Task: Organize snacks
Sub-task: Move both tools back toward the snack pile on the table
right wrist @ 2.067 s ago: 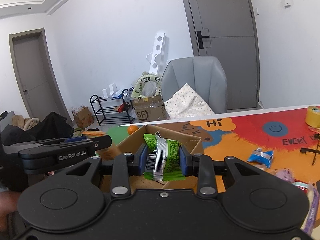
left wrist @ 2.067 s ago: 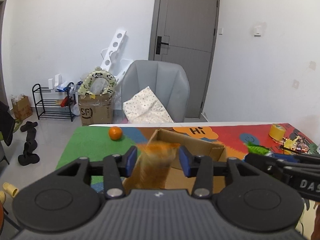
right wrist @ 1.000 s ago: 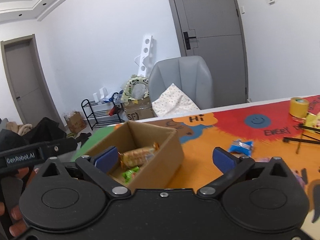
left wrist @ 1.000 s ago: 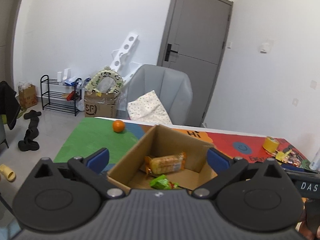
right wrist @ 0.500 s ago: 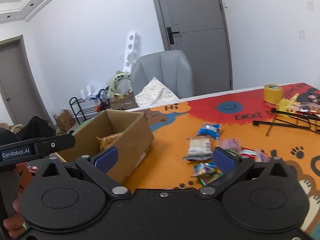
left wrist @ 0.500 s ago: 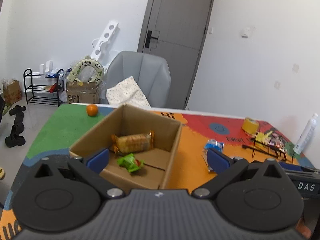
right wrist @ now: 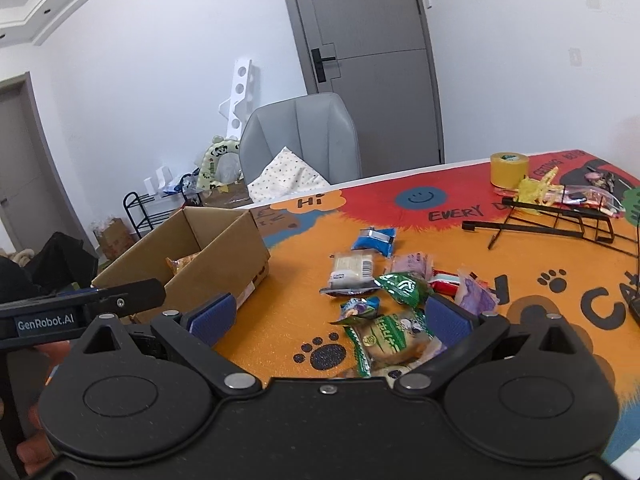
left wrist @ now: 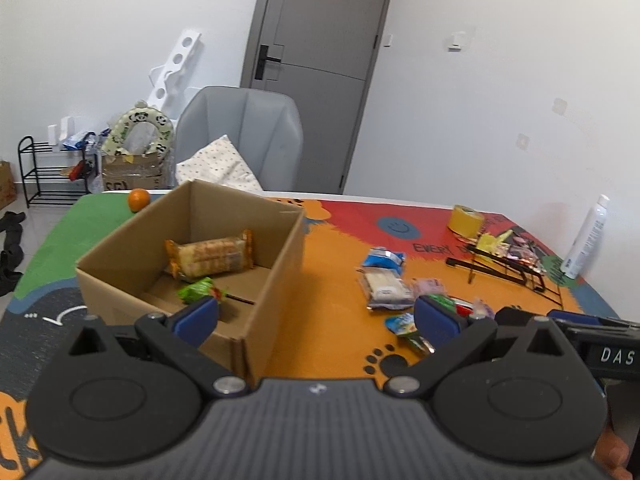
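An open cardboard box (left wrist: 280,248) stands on the table's left part; it also shows in the right wrist view (right wrist: 240,248). In it lie an orange-wrapped cracker pack (left wrist: 210,256) and a green snack packet (left wrist: 198,290). Several loose snack packets lie to its right: a blue one (right wrist: 374,238), a white one (right wrist: 352,270), a green one (right wrist: 402,286) and a green-edged bread pack (right wrist: 390,340). My left gripper (left wrist: 316,316) is open and empty beside the box's right front corner. My right gripper (right wrist: 330,320) is open and empty, just above the nearest packets.
An orange (left wrist: 139,199) lies behind the box. A yellow tape roll (right wrist: 509,169), a black wire stand (right wrist: 556,220) and a white bottle (left wrist: 585,238) sit at the table's right. A grey chair (left wrist: 240,136) stands behind the table.
Both grippers opened and let the orange pack and the green packet fall into the box. Both then swung right, towards the loose packets.
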The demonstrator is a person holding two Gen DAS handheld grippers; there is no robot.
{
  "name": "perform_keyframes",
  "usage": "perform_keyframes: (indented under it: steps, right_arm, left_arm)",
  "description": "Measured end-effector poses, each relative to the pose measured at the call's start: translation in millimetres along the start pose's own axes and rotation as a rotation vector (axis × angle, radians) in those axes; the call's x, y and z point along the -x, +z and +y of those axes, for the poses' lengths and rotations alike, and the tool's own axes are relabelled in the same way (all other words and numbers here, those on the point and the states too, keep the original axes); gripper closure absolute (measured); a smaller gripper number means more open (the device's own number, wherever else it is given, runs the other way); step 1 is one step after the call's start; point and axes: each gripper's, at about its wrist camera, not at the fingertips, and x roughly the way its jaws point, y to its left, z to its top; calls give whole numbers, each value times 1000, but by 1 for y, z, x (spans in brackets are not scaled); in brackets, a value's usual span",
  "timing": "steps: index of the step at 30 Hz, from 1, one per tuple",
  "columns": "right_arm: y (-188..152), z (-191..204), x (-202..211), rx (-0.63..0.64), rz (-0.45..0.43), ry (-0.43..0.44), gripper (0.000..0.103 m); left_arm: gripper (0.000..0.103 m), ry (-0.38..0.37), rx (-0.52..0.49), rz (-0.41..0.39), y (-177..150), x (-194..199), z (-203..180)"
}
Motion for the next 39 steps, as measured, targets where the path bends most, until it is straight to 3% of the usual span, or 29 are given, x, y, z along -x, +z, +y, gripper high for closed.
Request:
perform_keyframes:
  steps: [13, 24, 30, 39]
  right_arm:
    - [-18, -44, 16, -50, 26, -30, 0]
    - [-38, -65, 13, -92, 71, -30, 17]
    - [-46, -72, 12, -105, 81, -47, 18]
    - [-57, -79, 11, -123, 101, -68, 17]
  left_arm:
    - [0, -82, -40, 39, -22, -11, -37]
    - [2, -144, -47, 101, -53, -26, -56]
    - [2, -154, -80, 138, -71, -32, -69]
    - [2, -108, -155, 181, -91, -55, -89]
